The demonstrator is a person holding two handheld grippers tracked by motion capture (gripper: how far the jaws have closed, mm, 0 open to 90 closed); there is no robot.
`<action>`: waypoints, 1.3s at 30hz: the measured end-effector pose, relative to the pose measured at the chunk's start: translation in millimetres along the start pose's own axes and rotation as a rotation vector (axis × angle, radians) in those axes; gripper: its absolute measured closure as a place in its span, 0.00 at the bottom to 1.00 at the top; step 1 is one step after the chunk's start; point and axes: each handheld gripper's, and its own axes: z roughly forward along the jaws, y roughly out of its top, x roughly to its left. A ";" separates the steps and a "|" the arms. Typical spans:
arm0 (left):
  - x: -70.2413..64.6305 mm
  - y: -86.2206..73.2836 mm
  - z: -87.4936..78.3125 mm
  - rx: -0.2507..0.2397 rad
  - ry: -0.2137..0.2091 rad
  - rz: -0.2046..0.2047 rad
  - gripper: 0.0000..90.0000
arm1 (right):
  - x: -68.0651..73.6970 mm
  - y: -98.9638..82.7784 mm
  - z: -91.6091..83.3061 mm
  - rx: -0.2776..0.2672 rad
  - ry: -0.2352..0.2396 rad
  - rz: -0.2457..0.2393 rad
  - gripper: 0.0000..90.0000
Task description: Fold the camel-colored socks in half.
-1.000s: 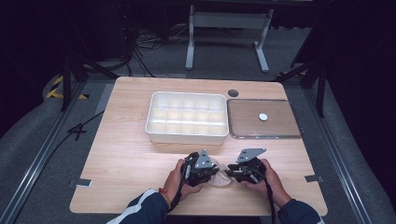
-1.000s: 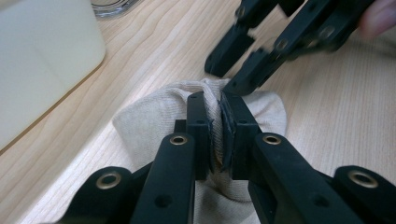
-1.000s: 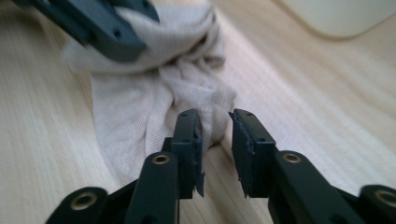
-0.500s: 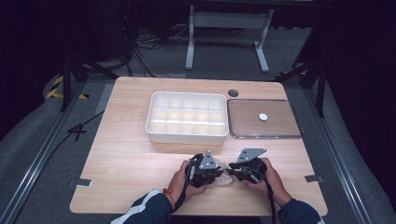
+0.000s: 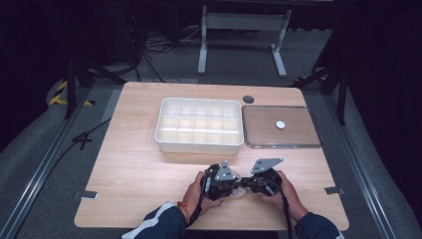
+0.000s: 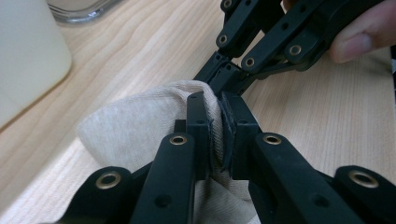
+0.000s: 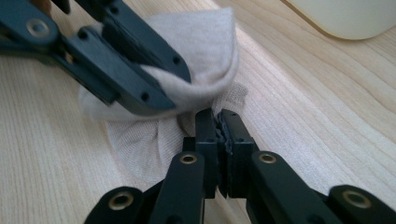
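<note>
Pinching beige cloth, both hand-held grippers clenched, compartment tray bare, lid beside.

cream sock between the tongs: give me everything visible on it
The sock is a small cream, fine-ribbed knit, soft and bunched up. It lies on the wooden table at the near edge, in front of the white divided tray. The left tongs are shut on a raised fold of it. The right tongs, whose jaws have just been closing, pinch its crumpled edge. Part of it rests flat on the wood.
</note>
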 end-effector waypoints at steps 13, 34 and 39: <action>0.0 -6.9 4.8 0.005 0.006 0.006 0.84 | 0.4 1.6 -6.9 -0.015 -0.056 -0.021 0.87; 2.7 -1.0 -56.4 -0.075 -0.004 -0.014 0.48 | 7.4 4.2 0.0 -0.094 -0.058 -0.007 0.87; 19.6 -16.6 -82.1 -0.063 0.054 -0.040 0.64 | 8.1 3.5 2.9 -0.075 -0.064 -0.025 0.86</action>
